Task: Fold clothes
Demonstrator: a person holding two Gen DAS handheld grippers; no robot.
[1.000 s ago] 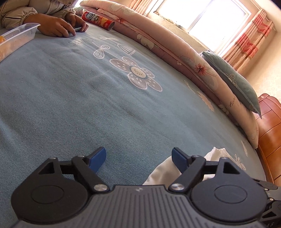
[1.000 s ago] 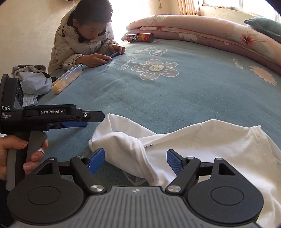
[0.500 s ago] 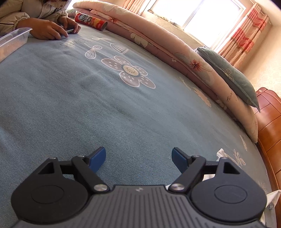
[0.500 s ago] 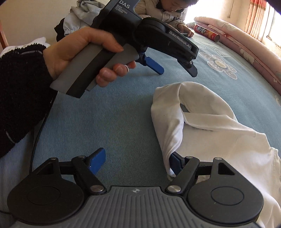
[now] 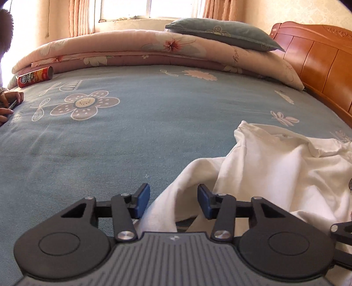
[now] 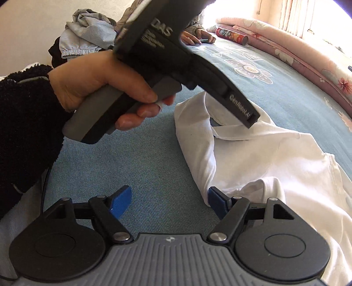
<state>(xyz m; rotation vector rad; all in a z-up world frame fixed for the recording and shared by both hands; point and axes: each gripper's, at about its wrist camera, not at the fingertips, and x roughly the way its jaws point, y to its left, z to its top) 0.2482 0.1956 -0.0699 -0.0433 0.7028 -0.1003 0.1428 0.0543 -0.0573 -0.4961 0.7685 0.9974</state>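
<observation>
Straddling white shirt [image 5: 275, 167], left gripper [image 5: 173, 199] fingers apart

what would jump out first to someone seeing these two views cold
A crumpled white shirt lies on the blue bedspread. In the right wrist view a hand in a black fleece sleeve holds the left gripper, open over a fold of the shirt. A red can lies by the rolled pink quilt.

You're at a bed [image 5: 132, 136] with a blue flower-print cover, a rolled pink floral quilt [image 5: 136, 50] along the far side and a grey-blue pillow [image 5: 222, 33] on top. There's an orange wooden headboard [image 5: 319, 63] on the right, and bright sun through the curtained window [image 5: 151, 8].
</observation>
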